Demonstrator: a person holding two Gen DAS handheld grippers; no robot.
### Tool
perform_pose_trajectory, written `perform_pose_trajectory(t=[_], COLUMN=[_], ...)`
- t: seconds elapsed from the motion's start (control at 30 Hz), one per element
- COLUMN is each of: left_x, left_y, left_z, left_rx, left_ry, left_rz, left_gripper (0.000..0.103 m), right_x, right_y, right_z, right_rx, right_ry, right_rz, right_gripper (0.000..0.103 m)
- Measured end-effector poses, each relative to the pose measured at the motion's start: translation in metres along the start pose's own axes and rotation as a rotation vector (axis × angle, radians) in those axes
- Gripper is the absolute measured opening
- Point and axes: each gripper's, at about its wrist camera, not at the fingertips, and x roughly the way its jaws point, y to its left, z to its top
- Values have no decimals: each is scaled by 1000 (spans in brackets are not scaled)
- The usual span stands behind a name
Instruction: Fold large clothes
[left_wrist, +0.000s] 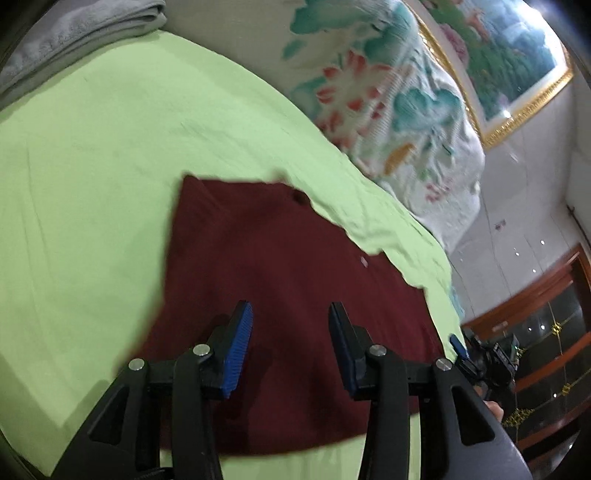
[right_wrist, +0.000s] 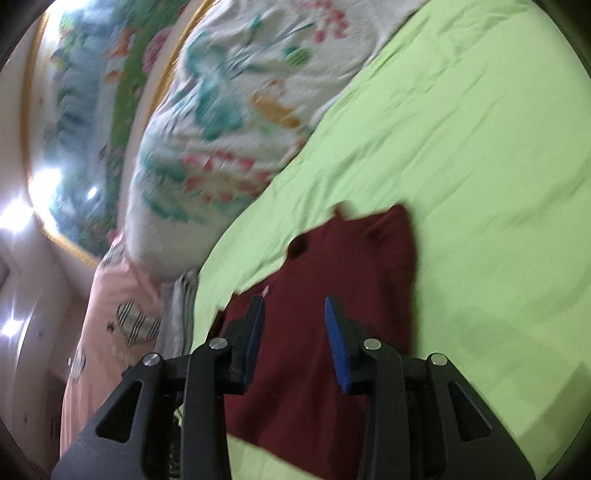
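Observation:
A dark red garment (left_wrist: 280, 280) lies flat, folded into a rough rectangle, on a light green bed sheet (left_wrist: 92, 166). My left gripper (left_wrist: 290, 314) is open and empty, above the garment's near part. The garment also shows in the right wrist view (right_wrist: 332, 295) on the sheet (right_wrist: 480, 184). My right gripper (right_wrist: 293, 306) is open and empty, above the garment's near edge. The right gripper's blue pad shows at the garment's right side in the left wrist view (left_wrist: 458, 345).
A white floral quilt (left_wrist: 388, 110) is heaped along the bed's far side, also in the right wrist view (right_wrist: 229, 129). A grey folded blanket (left_wrist: 74, 33) lies at the sheet's corner. A pink pillow (right_wrist: 110, 332) and a gold-framed painting (left_wrist: 517, 66) stand beyond.

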Motion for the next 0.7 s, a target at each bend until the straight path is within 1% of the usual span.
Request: perform_pose_trajectory(t=[0.07, 0.1, 0.13, 0.17, 0.2, 0.27, 0.3, 0.37, 0.4, 0.5, 0.57, 0.63, 0.7], left_x=[0, 3, 5, 9, 11, 14, 14, 8, 6, -10, -23, -35, -44], left_y=[-8, -14, -17, -19, -17, -7, 3, 17, 21, 27, 25, 20, 11], left_z=[-9, -12, -12, -11, -9, -5, -2, 0, -1, -8, -19, -35, -54], left_rx=[11, 33, 54, 70, 76, 63, 39, 9, 2, -28, -43, -48, -43], left_ry=[11, 18, 21, 18, 15, 9, 5, -7, -9, -33, -48, -68, -59], left_rz=[-19, -11, 11, 49, 72, 142, 167, 168, 166, 162, 155, 143, 104], left_gripper=[44, 45, 45, 45, 45, 45, 45, 44, 43, 44, 48, 57, 62], right_x=[9, 17, 22, 28, 34, 39, 38, 30, 22, 7, 0, -4, -6], right_y=[8, 14, 18, 20, 19, 10, 2, -6, -9, -11, -9, -1, 9], right_z=[-11, -16, -20, -23, -24, -22, -19, -14, -12, -11, -15, -24, -35], right_rx=[-31, -55, -74, -85, -82, -66, -44, -7, 8, 21, 21, 6, -24], right_ry=[42, 69, 85, 97, 112, 128, 115, 76, 41, -5, -6, -1, 6], right_rz=[4, 7, -7, -29, -66, -143, -180, -189, -210, -218, -204, -179, -156], right_gripper=[36, 36, 36, 36, 36, 34, 34, 34, 34, 35, 35, 35, 36])
